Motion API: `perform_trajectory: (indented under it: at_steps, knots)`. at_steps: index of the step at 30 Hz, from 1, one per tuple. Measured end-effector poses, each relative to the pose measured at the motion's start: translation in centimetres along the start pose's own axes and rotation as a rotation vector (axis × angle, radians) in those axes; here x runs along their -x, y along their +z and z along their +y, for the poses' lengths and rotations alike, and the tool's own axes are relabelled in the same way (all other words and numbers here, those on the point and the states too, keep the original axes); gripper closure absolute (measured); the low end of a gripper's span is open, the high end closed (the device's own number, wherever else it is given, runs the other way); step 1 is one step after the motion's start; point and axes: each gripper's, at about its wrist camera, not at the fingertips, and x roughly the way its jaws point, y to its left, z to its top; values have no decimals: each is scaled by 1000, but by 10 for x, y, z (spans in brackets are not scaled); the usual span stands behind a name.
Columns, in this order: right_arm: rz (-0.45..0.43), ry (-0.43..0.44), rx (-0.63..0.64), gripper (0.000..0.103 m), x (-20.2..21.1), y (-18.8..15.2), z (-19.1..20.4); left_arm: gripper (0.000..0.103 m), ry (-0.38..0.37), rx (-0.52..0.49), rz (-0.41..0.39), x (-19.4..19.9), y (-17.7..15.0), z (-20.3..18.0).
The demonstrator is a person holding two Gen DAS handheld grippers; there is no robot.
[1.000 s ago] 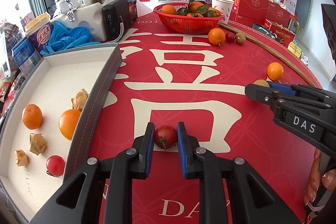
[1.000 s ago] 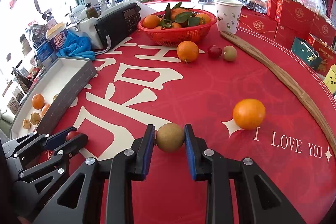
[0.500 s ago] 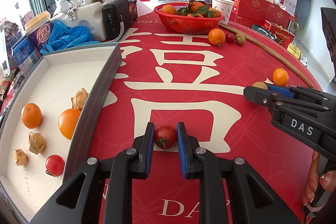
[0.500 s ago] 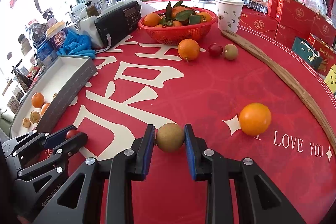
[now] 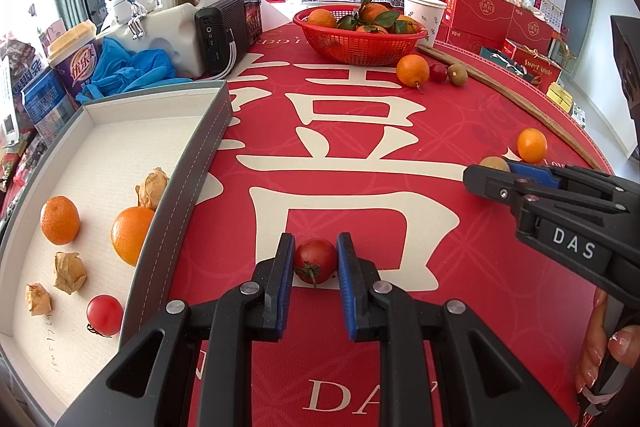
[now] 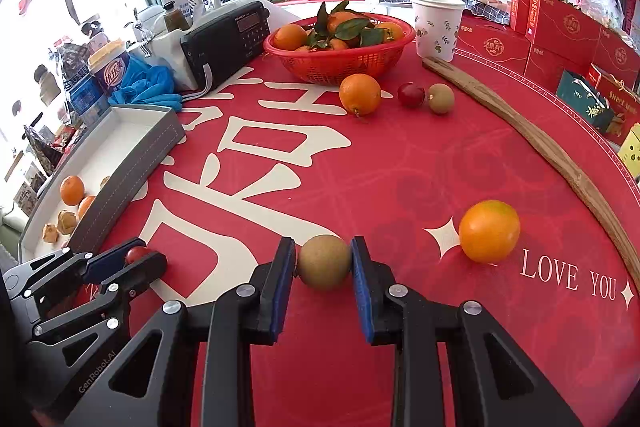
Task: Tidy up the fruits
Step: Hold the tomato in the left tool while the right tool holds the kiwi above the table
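My left gripper (image 5: 316, 261) is shut on a red cherry tomato (image 5: 315, 262) just above the red tablecloth, right of the grey tray (image 5: 188, 163). The tray holds two oranges (image 5: 130, 241), a red tomato (image 5: 105, 314) and several dry husked fruits (image 5: 70, 271). My right gripper (image 6: 324, 261) is shut on a brown kiwi (image 6: 324, 261) over the cloth; it also shows in the left wrist view (image 5: 494, 167). A loose orange (image 6: 489, 235) lies to the kiwi's right. An orange (image 6: 359, 94), a red fruit (image 6: 411, 95) and another kiwi (image 6: 440, 98) lie in front of the red basket (image 6: 340, 61).
The red basket of leafy oranges stands at the back. Near it are a paper cup (image 6: 438, 27), a black radio (image 6: 228, 41) and blue gloves (image 6: 146, 87). A long wooden stick (image 6: 540, 143) lies along the right side. Red gift boxes (image 6: 560, 35) line the far right edge.
The right gripper with the kiwi has drifted slightly left, so the loose orange now sits farther right of it. The left gripper keeps hold of the tomato in about the same place.
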Motion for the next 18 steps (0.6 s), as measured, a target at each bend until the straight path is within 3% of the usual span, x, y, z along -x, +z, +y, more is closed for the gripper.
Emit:
perform_trajectory:
  at_steps: [18]
  knots:
    - [-5, 30, -25, 73, 2, 2, -4, 80, -64, 56, -5, 3, -2, 14]
